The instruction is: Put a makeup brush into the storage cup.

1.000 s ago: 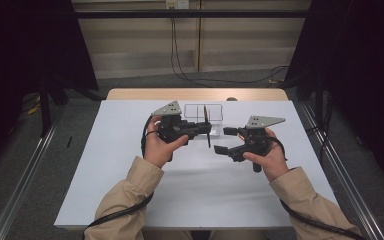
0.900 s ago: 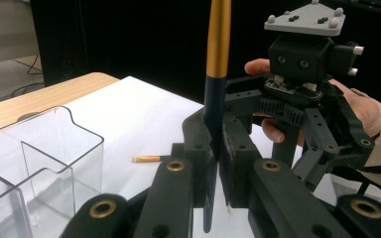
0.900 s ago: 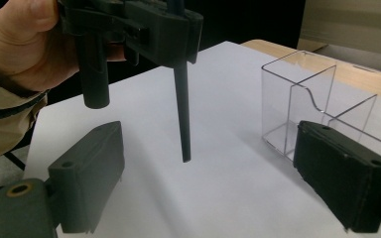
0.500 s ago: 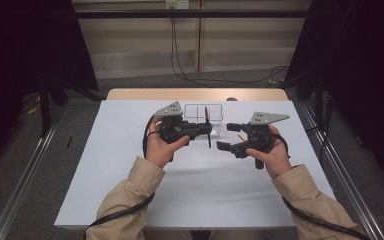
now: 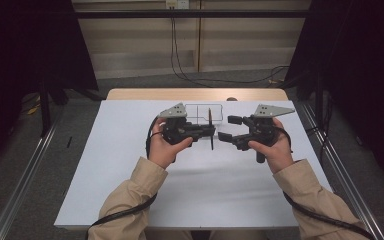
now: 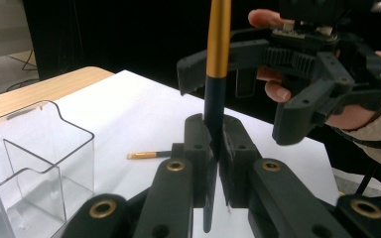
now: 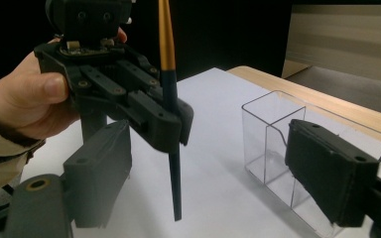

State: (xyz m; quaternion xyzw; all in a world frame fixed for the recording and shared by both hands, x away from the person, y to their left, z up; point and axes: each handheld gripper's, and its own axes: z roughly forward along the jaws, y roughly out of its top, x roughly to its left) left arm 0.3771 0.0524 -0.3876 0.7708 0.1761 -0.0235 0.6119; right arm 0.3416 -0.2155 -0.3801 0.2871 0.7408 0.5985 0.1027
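Observation:
A pen (image 6: 218, 44) with a gold upper half and a dark blue lower half stands upright, clamped in my left gripper (image 6: 213, 136). In the high view the pen (image 5: 210, 125) hangs over the table's middle, with the left gripper (image 5: 209, 131) pointing right. My right gripper (image 5: 229, 128) faces it from the right, open, with nothing between its jaws. In the right gripper view, the pen (image 7: 171, 114) and the left gripper (image 7: 168, 119) lie just ahead of my right gripper (image 7: 213, 173). A second gold-tipped pen (image 6: 149, 155) lies flat on the table.
A clear plastic box (image 5: 204, 112) with a divider stands just behind the grippers, also seen as the box (image 6: 34, 163) and the box (image 7: 278, 134). White sheet (image 5: 130, 200) covers the table; a wooden edge (image 5: 195, 94) runs along the back. Metal rails flank both sides.
My right gripper has shifted slightly toward the far side, staying open. The left gripper has kept the pen upright and almost still.

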